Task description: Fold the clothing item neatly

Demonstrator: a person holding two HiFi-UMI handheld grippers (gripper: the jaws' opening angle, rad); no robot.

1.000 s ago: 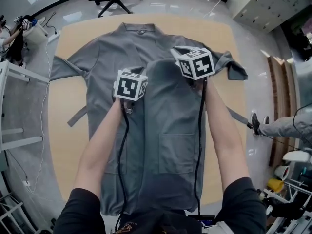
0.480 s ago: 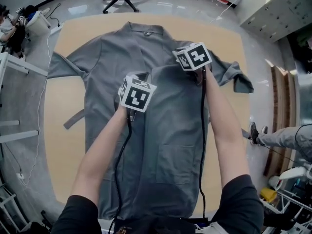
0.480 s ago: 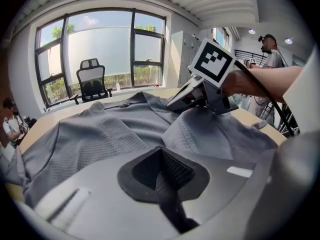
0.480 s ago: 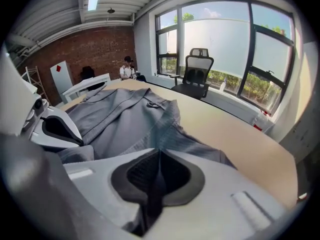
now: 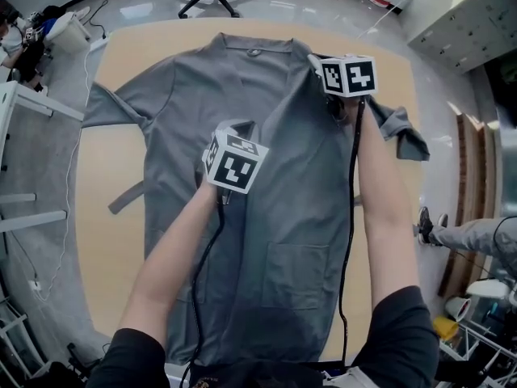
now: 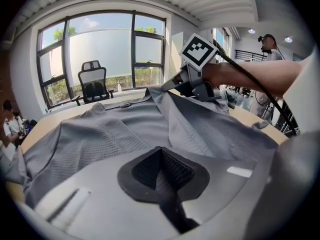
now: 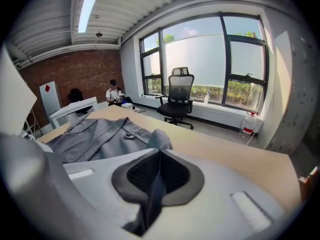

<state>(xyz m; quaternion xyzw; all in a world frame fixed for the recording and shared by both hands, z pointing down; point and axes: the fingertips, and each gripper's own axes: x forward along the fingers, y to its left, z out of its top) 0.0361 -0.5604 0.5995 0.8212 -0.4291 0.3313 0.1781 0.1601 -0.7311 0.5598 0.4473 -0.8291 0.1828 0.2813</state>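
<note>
1. Grey shirt lies spread across the wooden surface, collar toward the far edge and hem at the near edge. The sleeve on the person's right reaches the right edge.
2. Left hand-held gripper is clenched on a pinch of the shirt fabric at mid-chest, raising a ridge there.
3. Right hand-held gripper is closing tight on a fold of the shirt beside the collar, toward the far right corner.
4. Risk: both holds look like thin pinches. A sharp pull could slip the cloth free and let the panel drop crooked.
5. Risk: the two holds sit unequally far from the far edge. Moving them unevenly would likely skew the fold line.
6. Risk: the sleeve at the right edge may slide off and drag the body. The loose tie toward the left edge could bunch under a fold.
</note>
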